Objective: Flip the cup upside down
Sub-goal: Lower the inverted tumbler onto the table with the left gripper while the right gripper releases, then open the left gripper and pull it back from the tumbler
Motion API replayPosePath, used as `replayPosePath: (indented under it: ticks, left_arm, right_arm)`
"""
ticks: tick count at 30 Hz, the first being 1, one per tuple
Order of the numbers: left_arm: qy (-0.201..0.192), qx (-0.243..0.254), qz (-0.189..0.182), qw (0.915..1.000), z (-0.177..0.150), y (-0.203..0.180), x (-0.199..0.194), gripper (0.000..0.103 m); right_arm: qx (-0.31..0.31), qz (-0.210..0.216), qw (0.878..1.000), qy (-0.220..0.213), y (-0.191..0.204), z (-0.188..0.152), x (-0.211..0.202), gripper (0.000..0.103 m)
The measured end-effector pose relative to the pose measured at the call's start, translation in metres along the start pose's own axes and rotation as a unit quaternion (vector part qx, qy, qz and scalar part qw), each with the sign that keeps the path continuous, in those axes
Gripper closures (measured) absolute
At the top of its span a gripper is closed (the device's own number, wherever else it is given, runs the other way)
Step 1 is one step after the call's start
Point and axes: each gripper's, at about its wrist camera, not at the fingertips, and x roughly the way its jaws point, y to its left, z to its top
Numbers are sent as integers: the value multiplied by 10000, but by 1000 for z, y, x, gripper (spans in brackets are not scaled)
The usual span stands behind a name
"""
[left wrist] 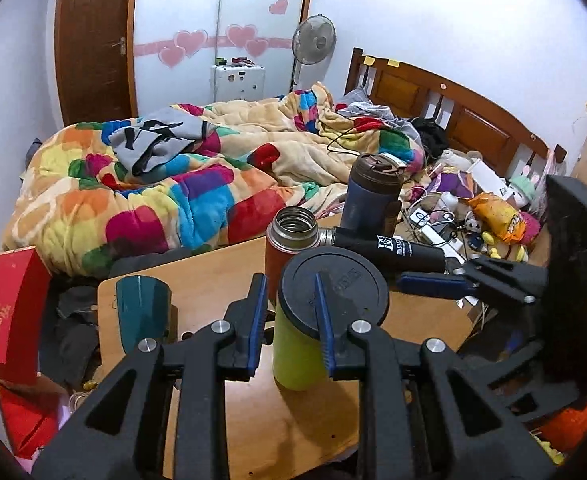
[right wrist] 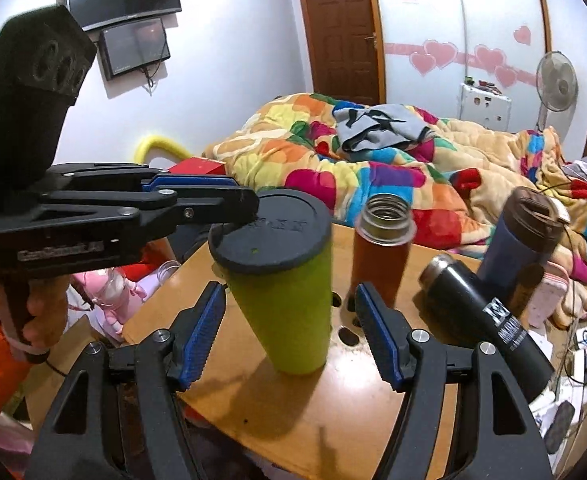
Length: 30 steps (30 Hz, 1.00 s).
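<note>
Two tongs of mine frame the green cup (right wrist: 289, 300), which stands on the wooden desk (right wrist: 293, 420) with its black lidded end (right wrist: 269, 230) up and its narrower end down. My right tongs (right wrist: 289, 336) are spread wide, one blue pad (right wrist: 203, 336) to the left of the cup and the other to its right, both apart from the green wall. My left tongs (left wrist: 289, 320) come in from the left in the right view, level with the lid; in the left view one blue pad (left wrist: 321, 320) lies across the lid and the other (left wrist: 258, 316) stands to the left of the cup, with a clear gap between them, so they are open and hold nothing, though I cannot tell whether a tip touches the lid's rim.

Just beyond the cup stands an orange flask (right wrist: 381, 256) with an open steel mouth. To its right a black bottle (right wrist: 489, 316) lies on its side on the desk, and a dark blue tumbler (right wrist: 521, 240) with a brown lid stands farther right. In the left view a teal cup (left wrist: 143, 312) stands at the desk's left edge, well apart from the green one, and a red box (left wrist: 9, 308) sits further left off the desk. Behind the desk the bed carries a patchwork blanket (right wrist: 353, 168)
</note>
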Motion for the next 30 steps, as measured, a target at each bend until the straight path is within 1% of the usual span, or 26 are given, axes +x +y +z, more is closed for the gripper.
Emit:
replayPosePath:
  ticks: [3,6,9,11,13,15,16,17,18,20,21,22,23,24,25,26,30]
  left_arm:
    - [-13,-3,67,10000,-1,-4,-4,81]
    - [-216,-8,152,9996,-2,-10,-20,78]
    - [-462,-32,242,9986,-3,-16,-38,66]
    - [-688,-65,333,9971,-5,-20,-54,54]
    - [-857,-94,406,9955,-6,-23,-66,48]
    - [-1004,-111,487,9937,-7,-26,-77,45]
    - [-1077,-141,508,9928,-9,-27,-84,41]
    - [-1115,-173,513,9923,-10,-28,-88,34]
    - [-1180,-236,530,9913,-12,-29,-93,31]
    - [-1314,-345,584,9890,-15,-31,-101,15]
    - [-1381,-391,626,9877,-17,-32,-105,11]
    - [-1455,-437,674,9861,-19,-33,-110,6]
    - [-1500,-465,705,9851,-21,-34,-113,3]
    - [-1538,-492,742,9841,-23,-35,-115,3]
    - [-1557,-508,766,9835,-25,-35,-117,2]
    - [-1586,-518,797,9828,-27,-37,-119,1]
    - [-1632,-565,947,9804,-37,-43,-122,0]
  right_arm:
    - [87,-43,9999,-73,-3,-2,-14,37]
    - [151,-125,9996,-198,-6,0,-28,33]
    - [201,-217,9988,-381,-9,2,-46,30]
    - [251,-294,9978,-537,-11,4,-59,27]
    - [319,-319,9967,-672,-12,6,-69,21]
    - [404,-356,9950,-835,-14,6,-82,20]
    - [443,-378,9942,-902,-14,7,-87,20]
    - [487,-414,9933,-968,-15,7,-93,20]
    - [508,-440,9927,-1002,-15,8,-96,19]
    - [549,-562,9908,-1099,-14,9,-105,13]
    - [555,-602,9901,-1142,-14,8,-108,9]
    - [556,-655,9891,-1195,-13,8,-111,9]
    - [545,-707,9883,-1237,-11,7,-115,9]
    - [536,-733,9879,-1256,-9,7,-117,8]
    - [531,-764,9875,-1270,-7,6,-121,2]
    - [533,-808,9870,-1283,-6,5,-123,0]
    - [492,-930,9851,-1358,1,0,-129,0]
